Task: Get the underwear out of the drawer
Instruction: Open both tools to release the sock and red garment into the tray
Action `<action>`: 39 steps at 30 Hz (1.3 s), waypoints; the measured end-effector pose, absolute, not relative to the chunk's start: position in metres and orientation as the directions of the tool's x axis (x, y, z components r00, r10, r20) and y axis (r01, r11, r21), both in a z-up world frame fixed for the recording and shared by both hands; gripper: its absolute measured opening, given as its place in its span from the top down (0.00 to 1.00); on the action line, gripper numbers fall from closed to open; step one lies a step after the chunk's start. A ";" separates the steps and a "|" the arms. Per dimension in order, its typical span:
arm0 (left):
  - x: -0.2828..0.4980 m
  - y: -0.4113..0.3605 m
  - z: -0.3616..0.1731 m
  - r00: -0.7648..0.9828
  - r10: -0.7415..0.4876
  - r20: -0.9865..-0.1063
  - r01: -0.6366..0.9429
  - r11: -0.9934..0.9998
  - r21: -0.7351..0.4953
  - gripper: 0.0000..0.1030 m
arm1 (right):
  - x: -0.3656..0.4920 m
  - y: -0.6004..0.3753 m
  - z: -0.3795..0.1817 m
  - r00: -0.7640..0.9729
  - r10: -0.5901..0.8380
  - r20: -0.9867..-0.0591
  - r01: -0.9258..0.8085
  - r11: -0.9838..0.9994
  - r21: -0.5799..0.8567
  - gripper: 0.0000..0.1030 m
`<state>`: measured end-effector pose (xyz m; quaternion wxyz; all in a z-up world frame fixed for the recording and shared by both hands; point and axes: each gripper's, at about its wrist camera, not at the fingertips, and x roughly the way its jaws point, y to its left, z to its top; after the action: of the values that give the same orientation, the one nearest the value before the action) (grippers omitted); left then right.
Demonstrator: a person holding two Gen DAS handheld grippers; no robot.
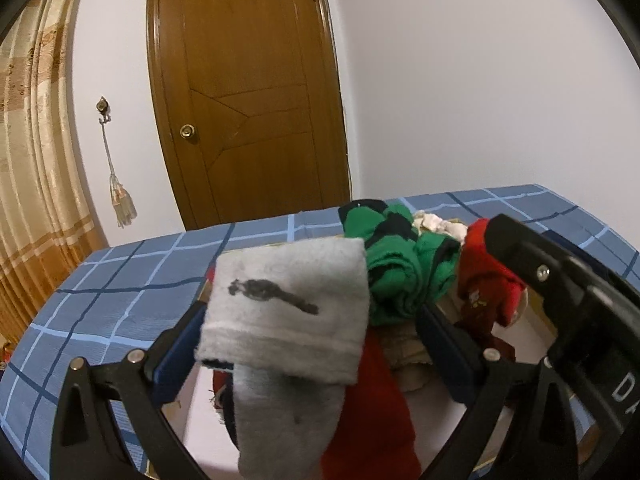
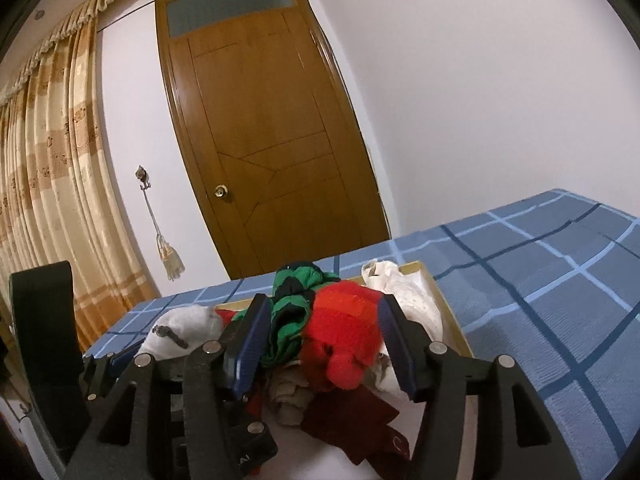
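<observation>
An open drawer (image 2: 448, 308) with a pale wood rim lies on the blue checked bed, heaped with clothes. My left gripper (image 1: 312, 344) is open wide. A grey-white garment (image 1: 288, 312) with a dark mark stands between its fingers, leaning on the left pad and clear of the right one. My right gripper (image 2: 322, 340) is partly open. A red garment (image 2: 344, 328) and a green-and-black one (image 2: 292, 312) bunch between its blue pads and brush them. In the left wrist view the red garment (image 1: 480, 280) hangs beside the right gripper's black frame (image 1: 560, 280).
A white garment (image 2: 408, 292), beige cloth (image 2: 288, 396) and dark red cloth (image 2: 352, 416) also lie in the drawer. The blue checked bedspread (image 2: 540, 280) spreads out to the right. Behind stand a wooden door (image 2: 272, 140) and a beige curtain (image 2: 48, 200).
</observation>
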<state>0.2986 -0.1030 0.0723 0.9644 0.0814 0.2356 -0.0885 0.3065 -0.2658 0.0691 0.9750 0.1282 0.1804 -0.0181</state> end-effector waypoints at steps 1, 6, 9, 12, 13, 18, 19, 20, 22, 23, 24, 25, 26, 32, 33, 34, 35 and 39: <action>0.298 -0.102 0.072 0.874 -0.134 -0.466 0.208 0.972 0.112 0.01 | 0.306 -0.266 0.070 0.934 0.010 -0.356 0.082 0.967 0.243 0.43; 0.296 -0.098 0.073 0.882 -0.129 -0.453 0.194 0.976 0.100 0.00 | 0.303 -0.268 0.072 0.941 -0.006 -0.339 0.096 0.964 0.250 0.43; 0.295 -0.095 0.074 0.889 -0.123 -0.442 0.182 0.979 0.094 0.00 | 0.301 -0.269 0.073 0.945 -0.016 -0.327 0.102 0.963 0.249 0.43; 0.293 -0.092 0.076 0.897 -0.116 -0.425 0.168 0.982 0.086 0.00 | 0.298 -0.270 0.074 0.948 -0.024 -0.318 0.107 0.963 0.249 0.43; 0.291 -0.090 0.076 0.901 -0.112 -0.418 0.161 0.984 0.082 0.00 | 0.297 -0.270 0.074 0.948 -0.025 -0.318 0.109 0.963 0.248 0.43; 0.284 -0.082 0.080 0.923 -0.096 -0.373 0.128 0.990 0.062 0.00 | 0.290 -0.265 0.078 0.954 -0.049 -0.295 0.119 0.967 0.224 0.43; 0.282 -0.081 0.080 0.925 -0.093 -0.369 0.124 0.990 0.060 0.00 | 0.288 -0.262 0.079 0.956 -0.053 -0.289 0.119 0.970 0.214 0.43; 0.281 -0.080 0.080 0.926 -0.088 -0.367 0.118 0.991 0.061 0.00 | 0.287 -0.261 0.079 0.956 -0.054 -0.287 0.117 0.971 0.208 0.43; 0.279 -0.078 0.080 0.927 -0.080 -0.366 0.110 0.992 0.063 0.00 | 0.285 -0.259 0.080 0.957 -0.060 -0.284 0.120 0.973 0.199 0.43; 0.278 -0.077 0.080 0.926 -0.076 -0.369 0.106 0.992 0.062 0.00 | 0.283 -0.259 0.081 0.957 -0.064 -0.283 0.124 0.972 0.199 0.43; 0.278 -0.076 0.080 0.926 -0.073 -0.371 0.103 0.993 0.060 0.00 | 0.282 -0.259 0.081 0.957 -0.067 -0.282 0.127 0.971 0.202 0.43; 0.277 -0.075 0.080 0.925 -0.071 -0.372 0.099 0.993 0.057 0.00 | 0.280 -0.260 0.081 0.958 -0.071 -0.279 0.133 0.969 0.209 0.43; 0.276 -0.075 0.079 0.925 -0.069 -0.374 0.096 0.994 0.055 0.00 | 0.278 -0.262 0.081 0.958 -0.074 -0.279 0.137 0.967 0.216 0.43; 0.266 -0.071 0.080 0.931 -0.059 -0.361 0.089 0.994 0.066 0.01 | 0.274 -0.265 0.080 0.954 -0.085 -0.289 0.156 0.960 0.234 0.43; 0.263 -0.071 0.080 0.932 -0.056 -0.357 0.087 0.994 0.070 0.01 | 0.273 -0.264 0.080 0.954 -0.083 -0.287 0.153 0.961 0.230 0.43; 0.261 -0.071 0.080 0.933 -0.057 -0.356 0.089 0.993 0.074 0.00 | 0.271 -0.262 0.081 0.956 -0.081 -0.284 0.148 0.963 0.225 0.43; 0.259 -0.071 0.080 0.932 -0.058 -0.357 0.091 0.993 0.076 0.00 | 0.269 -0.260 0.082 0.957 -0.080 -0.279 0.144 0.965 0.218 0.43; 0.251 -0.067 0.080 0.934 -0.055 -0.352 0.087 0.993 0.075 0.01 | 0.263 -0.252 0.083 0.959 -0.080 -0.272 0.134 0.974 0.185 0.43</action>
<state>0.2507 -0.0669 0.0801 0.9824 0.0448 0.1777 -0.0360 0.2629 -0.2525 0.0834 0.9845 0.1015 0.1324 -0.0542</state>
